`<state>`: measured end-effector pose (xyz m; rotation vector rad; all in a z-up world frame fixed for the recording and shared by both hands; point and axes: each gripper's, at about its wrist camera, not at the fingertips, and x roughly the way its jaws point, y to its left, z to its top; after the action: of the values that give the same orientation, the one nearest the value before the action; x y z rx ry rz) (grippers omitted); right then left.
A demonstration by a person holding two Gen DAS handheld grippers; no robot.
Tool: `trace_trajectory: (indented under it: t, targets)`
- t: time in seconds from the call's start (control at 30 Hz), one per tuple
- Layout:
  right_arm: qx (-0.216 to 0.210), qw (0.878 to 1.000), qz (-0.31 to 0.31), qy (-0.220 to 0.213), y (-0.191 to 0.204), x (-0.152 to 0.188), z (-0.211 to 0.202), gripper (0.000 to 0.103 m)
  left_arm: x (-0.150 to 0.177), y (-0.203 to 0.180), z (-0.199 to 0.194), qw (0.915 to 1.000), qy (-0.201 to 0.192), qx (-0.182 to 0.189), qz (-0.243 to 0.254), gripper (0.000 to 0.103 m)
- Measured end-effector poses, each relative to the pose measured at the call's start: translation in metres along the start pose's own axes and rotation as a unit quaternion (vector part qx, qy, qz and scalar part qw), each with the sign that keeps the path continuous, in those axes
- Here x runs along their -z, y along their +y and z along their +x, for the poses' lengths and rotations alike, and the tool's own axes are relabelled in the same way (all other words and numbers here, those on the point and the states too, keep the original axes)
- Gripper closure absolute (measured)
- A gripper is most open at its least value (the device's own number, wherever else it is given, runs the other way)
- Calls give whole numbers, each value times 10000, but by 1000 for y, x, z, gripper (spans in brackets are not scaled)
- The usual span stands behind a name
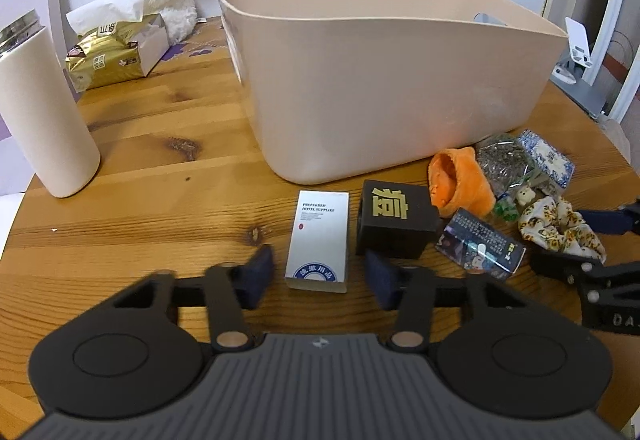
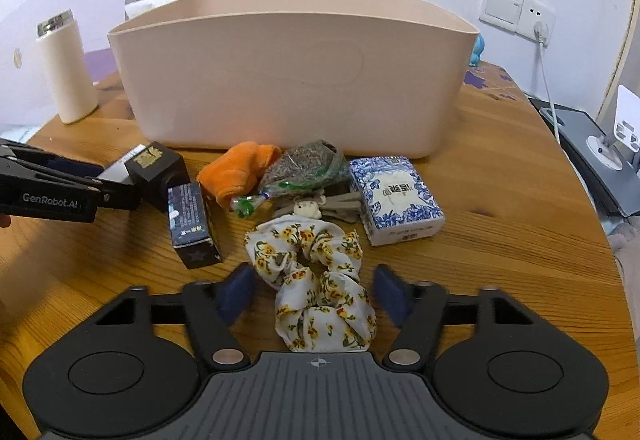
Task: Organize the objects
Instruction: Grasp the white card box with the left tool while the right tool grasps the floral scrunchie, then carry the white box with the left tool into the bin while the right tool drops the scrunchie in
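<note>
Left gripper (image 1: 320,276): released, straddling white box (image 1: 318,240) before bin (image 1: 400,88); centre, then close
Right gripper (image 2: 316,294): released round scrunchie (image 2: 316,280); pinch low

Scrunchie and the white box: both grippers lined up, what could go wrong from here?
1. The floral scrunchie is soft and bunched between the open right gripper; a pinch may catch only one fold and slip.
2. The white box lies close beside the black cube; the left gripper has one finger right in front of the cube and may nudge it.
3. The beige bin has tall walls; low lifts could clip the rim.
</note>
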<state>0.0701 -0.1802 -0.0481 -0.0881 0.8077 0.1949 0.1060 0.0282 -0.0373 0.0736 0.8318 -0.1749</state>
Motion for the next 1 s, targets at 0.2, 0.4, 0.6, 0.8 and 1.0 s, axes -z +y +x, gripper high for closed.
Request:
trace_trajectory:
  t: [0.2, 0.4, 0.6, 0.8, 1.0]
  targets:
    - [17, 9999, 82, -148, 1, 5, -6, 80, -1, 6, -1, 9996, 44, 165, -204, 71]
    - [63, 9988, 105, -482, -6, -4, -26, 83, -4, 3, -30, 9994, -260, 106, -222, 71]
    - [92, 9951, 76, -980, -15, -32, -49, 83, -24, 1, -78, 9959, -892, 15, -150, 71]
    - [68, 9891, 109, -1469, -21, -70, -56, 83, -63, -4, -103, 9893, -1451, -94, -58, 71]
    - [51, 9863, 129, -1645, -22, -109, -41, 83, -110, -13, -67, 9904, -1369, -45, -209, 71]
